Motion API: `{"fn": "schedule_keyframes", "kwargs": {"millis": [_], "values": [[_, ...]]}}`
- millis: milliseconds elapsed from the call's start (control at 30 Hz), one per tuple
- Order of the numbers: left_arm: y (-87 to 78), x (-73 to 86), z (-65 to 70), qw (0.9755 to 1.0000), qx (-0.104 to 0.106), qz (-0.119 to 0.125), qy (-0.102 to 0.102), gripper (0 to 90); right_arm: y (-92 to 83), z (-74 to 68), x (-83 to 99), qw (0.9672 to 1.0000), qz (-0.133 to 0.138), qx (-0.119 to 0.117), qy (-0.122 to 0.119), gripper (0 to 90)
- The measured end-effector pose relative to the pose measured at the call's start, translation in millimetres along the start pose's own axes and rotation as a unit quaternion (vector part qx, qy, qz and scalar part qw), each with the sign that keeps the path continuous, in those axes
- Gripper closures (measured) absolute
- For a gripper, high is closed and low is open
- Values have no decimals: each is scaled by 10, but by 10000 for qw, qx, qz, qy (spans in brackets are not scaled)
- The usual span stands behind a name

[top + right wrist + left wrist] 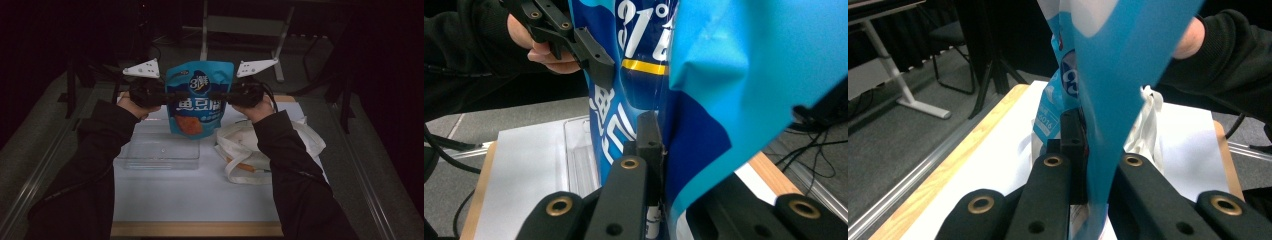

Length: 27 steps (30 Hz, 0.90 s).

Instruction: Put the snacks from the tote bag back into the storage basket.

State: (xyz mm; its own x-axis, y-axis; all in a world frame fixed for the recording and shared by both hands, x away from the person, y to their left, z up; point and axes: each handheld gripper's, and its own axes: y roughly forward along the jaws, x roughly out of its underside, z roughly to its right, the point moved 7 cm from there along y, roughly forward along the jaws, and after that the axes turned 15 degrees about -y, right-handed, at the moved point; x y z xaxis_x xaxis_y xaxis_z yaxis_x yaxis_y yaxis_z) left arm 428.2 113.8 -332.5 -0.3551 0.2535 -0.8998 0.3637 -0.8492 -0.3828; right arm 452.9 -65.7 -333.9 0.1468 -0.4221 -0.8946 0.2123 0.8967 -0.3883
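Note:
A blue snack bag (200, 95) with white lettering and an orange picture hangs upright in the air over the table's far half. My left gripper (172, 97) is shut on its left edge and my right gripper (220, 96) on its right edge, both held level and facing each other. In the left gripper view the blue film of the bag (1113, 75) runs down between the closed jaws of the left gripper (1093, 150). In the right gripper view the bag (734, 65) is pinched by the right gripper (664, 145), with the left gripper (589, 50) clamped on its far side.
A clear plastic tray (160, 150) lies on the white table top (200, 195) just below the bag. A white cloth tote bag (250, 145) lies slumped to the tray's right. The table has a wooden edge (195, 229), and a desk frame (240, 25) stands beyond it.

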Motion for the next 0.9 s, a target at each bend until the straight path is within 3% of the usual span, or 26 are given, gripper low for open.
{"fn": "schedule_keyframes", "kwargs": {"millis": [600, 900], "values": [[-527, 176, -175, 9998, -176, -81, -45, 893, 529, -96, -239, 9995, 61, -286, -92, 887], [-588, 355, -290, 9996, -181, -129, -153, 894, 749, -136, -170, 9993, 47, -361, -5, 888]]}}
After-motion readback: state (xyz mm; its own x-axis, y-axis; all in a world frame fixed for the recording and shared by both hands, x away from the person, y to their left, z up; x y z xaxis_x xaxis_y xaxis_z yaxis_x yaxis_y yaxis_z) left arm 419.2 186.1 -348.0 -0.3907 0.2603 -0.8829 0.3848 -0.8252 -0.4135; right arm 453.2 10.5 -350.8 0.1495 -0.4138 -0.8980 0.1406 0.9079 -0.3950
